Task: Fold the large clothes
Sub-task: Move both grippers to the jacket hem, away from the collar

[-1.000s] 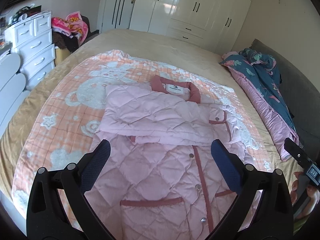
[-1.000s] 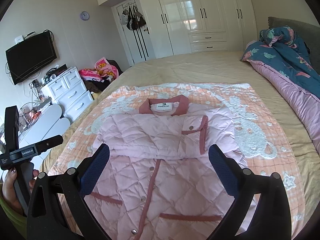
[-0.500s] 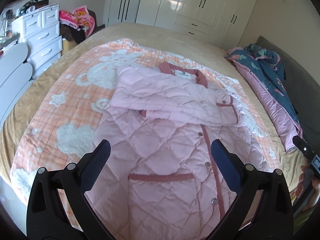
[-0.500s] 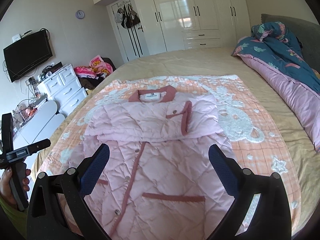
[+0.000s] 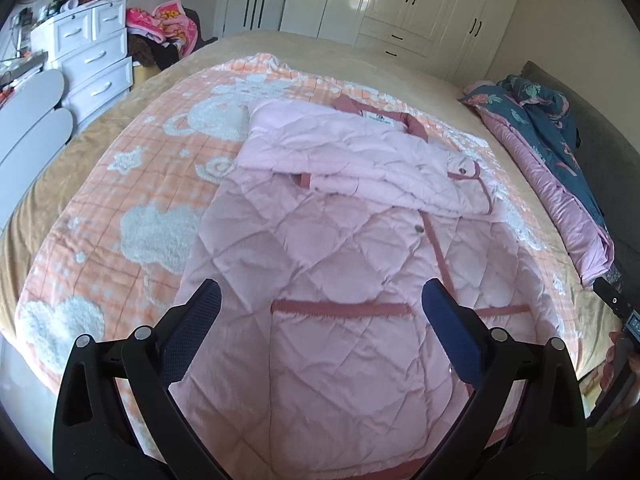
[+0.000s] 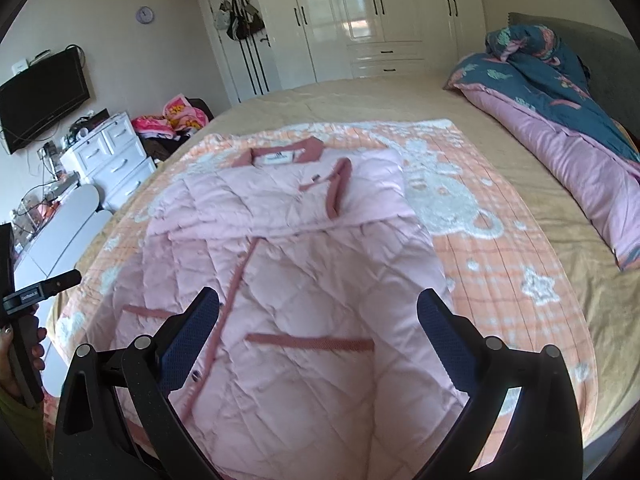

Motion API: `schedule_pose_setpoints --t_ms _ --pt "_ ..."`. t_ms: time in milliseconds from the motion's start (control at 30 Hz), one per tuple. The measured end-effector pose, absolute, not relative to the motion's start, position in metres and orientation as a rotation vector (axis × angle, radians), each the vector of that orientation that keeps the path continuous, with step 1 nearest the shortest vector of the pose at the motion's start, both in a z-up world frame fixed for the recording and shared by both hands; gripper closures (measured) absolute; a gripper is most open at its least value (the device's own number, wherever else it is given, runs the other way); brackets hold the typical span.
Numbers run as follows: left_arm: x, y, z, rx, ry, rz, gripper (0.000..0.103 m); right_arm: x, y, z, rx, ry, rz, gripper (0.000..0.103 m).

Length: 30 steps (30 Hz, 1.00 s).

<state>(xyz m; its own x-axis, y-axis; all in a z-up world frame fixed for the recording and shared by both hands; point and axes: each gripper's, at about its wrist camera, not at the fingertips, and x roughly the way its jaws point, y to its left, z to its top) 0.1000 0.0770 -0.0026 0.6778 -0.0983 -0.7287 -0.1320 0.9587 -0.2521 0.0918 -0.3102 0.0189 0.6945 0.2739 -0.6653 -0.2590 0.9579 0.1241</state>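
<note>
A pink quilted jacket lies flat on an orange-and-white blanket spread over the bed. Both sleeves are folded across the chest, just below the dark pink collar. The left gripper hangs above the jacket's lower half with its blue-padded fingers spread wide apart, nothing between them. At the right edge, part of the right gripper shows, held in a hand. A dark floral quilt lies along the bed's right side.

Orange checked blanket on bed, white drawers, wardrobe, wall television
</note>
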Motion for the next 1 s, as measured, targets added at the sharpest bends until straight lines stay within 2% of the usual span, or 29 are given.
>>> schedule_pose_setpoints --t_ms 1000 --pt "0.027 0.128 -0.095 -0.330 1.005 0.073 0.009 0.059 -0.366 -0.055 -0.010 0.904 0.170 0.004"
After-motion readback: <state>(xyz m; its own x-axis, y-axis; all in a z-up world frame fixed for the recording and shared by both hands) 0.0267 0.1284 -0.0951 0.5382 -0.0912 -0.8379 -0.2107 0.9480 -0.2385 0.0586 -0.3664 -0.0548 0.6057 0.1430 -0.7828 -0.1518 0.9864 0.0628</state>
